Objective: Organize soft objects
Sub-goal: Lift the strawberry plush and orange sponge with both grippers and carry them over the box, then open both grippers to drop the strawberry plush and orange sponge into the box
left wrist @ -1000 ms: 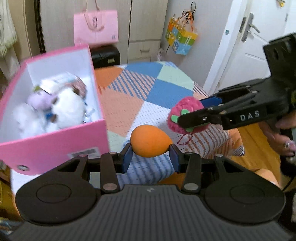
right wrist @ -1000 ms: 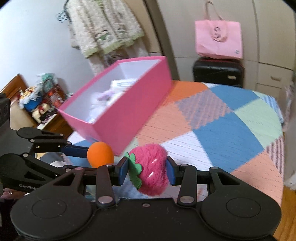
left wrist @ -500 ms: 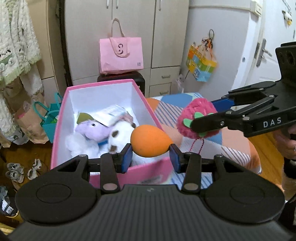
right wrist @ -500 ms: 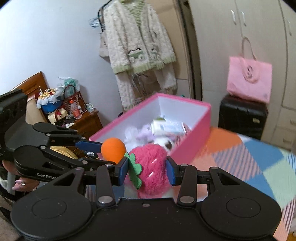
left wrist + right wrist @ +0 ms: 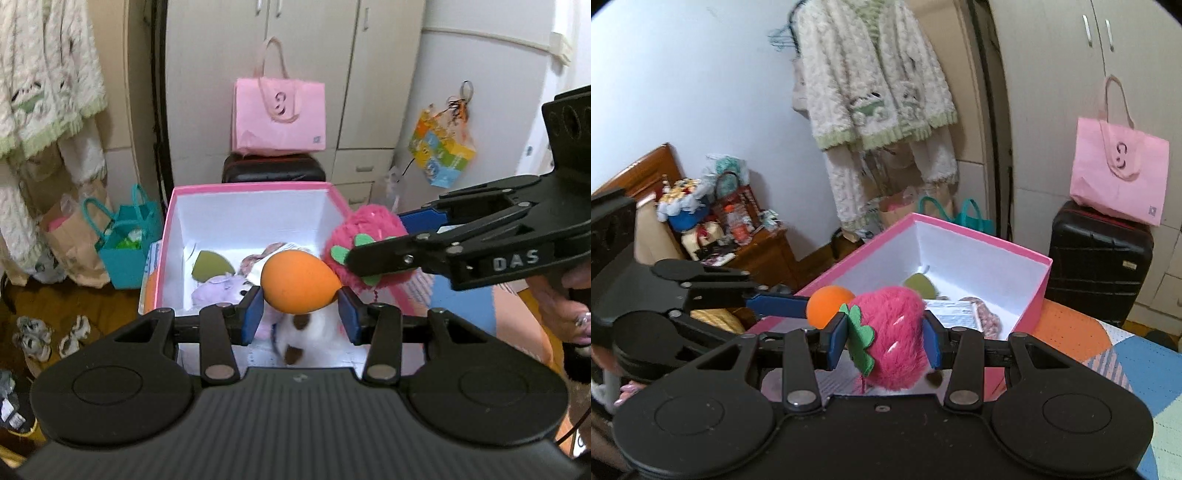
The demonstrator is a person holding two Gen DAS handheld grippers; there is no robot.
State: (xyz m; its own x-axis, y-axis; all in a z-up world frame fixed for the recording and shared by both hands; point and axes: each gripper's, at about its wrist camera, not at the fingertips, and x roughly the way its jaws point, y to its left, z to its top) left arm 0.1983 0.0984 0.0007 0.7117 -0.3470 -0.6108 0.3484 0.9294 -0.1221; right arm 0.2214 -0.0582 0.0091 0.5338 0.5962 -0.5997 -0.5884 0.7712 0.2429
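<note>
Orange foam egg [image 5: 300, 281] sits pinched between the blue pads of the left gripper [image 5: 301, 314], held above the open pink box [image 5: 207, 192]. Just beside it, the right gripper [image 5: 884, 341] clamps the pink plush strawberry [image 5: 892, 336] over the box's near rim. Inside the box lie a purple plush [image 5: 218, 290] and a white plush [image 5: 306, 330]. The box rests on a patchwork-covered table [image 5: 1137, 365].

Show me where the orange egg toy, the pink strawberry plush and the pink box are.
orange egg toy [image 5: 300, 281], left wrist view, middle of its body
pink strawberry plush [image 5: 892, 338], right wrist view, furry front
pink box [image 5: 251, 187], left wrist view, far rim
</note>
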